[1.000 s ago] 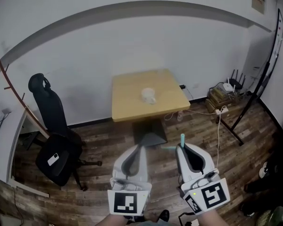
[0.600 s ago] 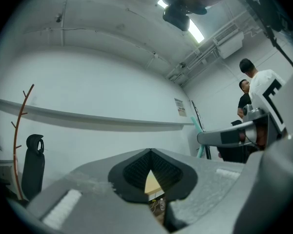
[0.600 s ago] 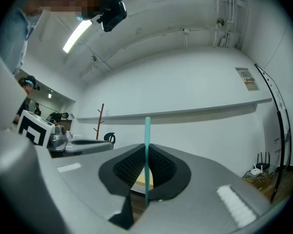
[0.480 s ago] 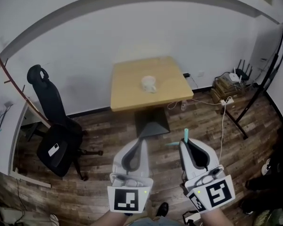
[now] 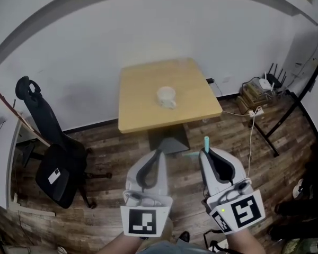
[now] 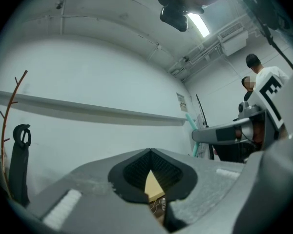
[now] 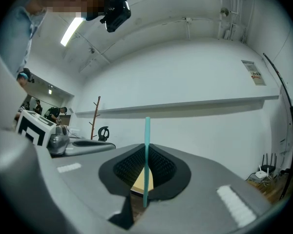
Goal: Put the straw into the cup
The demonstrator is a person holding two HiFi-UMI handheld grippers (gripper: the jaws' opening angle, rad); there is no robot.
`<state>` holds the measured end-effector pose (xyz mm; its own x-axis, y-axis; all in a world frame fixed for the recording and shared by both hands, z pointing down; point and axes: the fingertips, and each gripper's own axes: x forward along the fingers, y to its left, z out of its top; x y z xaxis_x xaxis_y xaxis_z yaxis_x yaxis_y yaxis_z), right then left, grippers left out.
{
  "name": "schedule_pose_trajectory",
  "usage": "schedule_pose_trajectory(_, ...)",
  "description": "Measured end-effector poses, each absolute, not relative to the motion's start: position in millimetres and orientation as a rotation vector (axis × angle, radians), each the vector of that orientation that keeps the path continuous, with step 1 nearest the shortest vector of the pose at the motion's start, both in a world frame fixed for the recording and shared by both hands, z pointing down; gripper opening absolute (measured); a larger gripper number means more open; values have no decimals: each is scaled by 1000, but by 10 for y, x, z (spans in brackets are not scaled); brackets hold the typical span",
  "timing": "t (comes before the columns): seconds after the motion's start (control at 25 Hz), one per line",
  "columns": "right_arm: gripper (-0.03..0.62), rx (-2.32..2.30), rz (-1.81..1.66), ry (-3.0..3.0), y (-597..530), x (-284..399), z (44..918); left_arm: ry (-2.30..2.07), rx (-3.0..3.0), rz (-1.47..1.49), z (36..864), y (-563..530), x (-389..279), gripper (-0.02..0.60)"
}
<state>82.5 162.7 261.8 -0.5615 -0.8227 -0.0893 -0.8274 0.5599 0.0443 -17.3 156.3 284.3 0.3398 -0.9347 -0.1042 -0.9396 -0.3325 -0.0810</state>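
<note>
Pinching straw [image 7: 146,150]: upright in right gripper [image 5: 204,153]; hold firm.
Left gripper [image 5: 159,153]: pressed together, empty.
Cup [image 5: 166,96]: far ahead on table [image 5: 143,115]; approach above rim, lower straight.

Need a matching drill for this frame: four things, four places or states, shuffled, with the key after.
Things:
1. teal plastic straw
2. white cup
3. black office chair
4. left hand-held gripper

Places or states:
A. on the square wooden table
B. clamped upright in the right hand-held gripper
C. shut, nothing between the jaws
D. standing left of the table in the head view

Pairs: 1-B, 2-A, 3-D, 4-C
</note>
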Motion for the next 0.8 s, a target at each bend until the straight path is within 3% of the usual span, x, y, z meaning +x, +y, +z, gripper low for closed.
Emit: schedule_pose_trajectory(0.8,26,-1484,205,2650,1,354,2220,1631,-2458,111,2608,-73,-603,17)
